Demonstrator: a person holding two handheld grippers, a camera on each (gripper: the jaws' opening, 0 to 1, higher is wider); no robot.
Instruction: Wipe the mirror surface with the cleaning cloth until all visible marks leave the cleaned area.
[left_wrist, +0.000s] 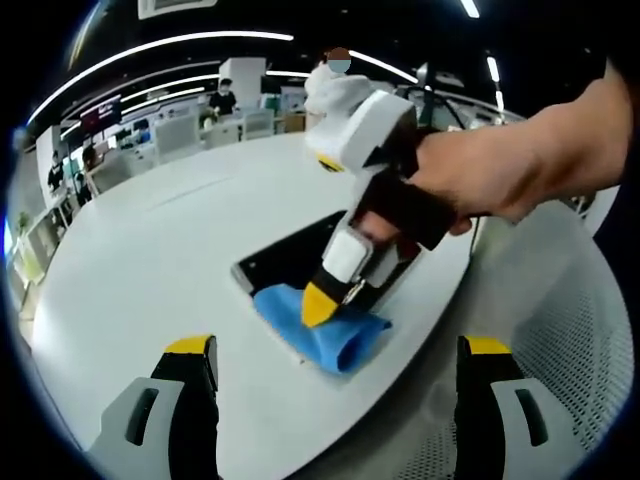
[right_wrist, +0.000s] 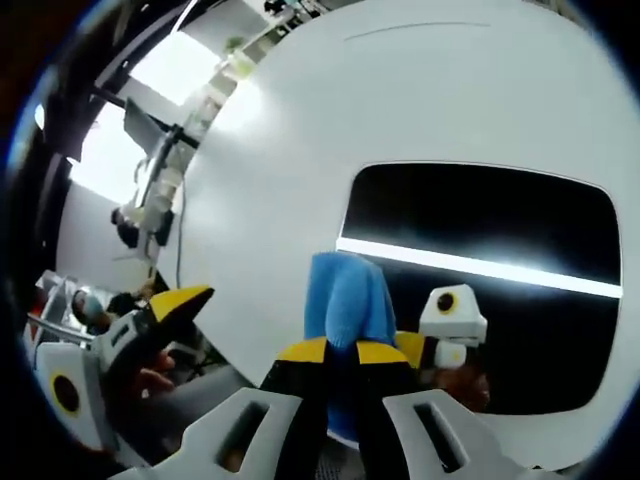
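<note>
The right gripper (right_wrist: 340, 352), fingers pinched on the blue cleaning cloth (right_wrist: 347, 300), presses it onto the mirror's (right_wrist: 480, 210) near edge on the white desk (left_wrist: 150, 270), wiping seemingly barely begun, while the left gripper (left_wrist: 335, 350) hangs wide and empty.

Free room: bare white table (left_wrist: 150, 260) across the left and centre of the left gripper view. Obstacles: right gripper (left_wrist: 322, 303) and hand (left_wrist: 500, 170) over the mirror (left_wrist: 290, 258); blue cloth (left_wrist: 325, 330) at its near edge blocks you there.
</note>
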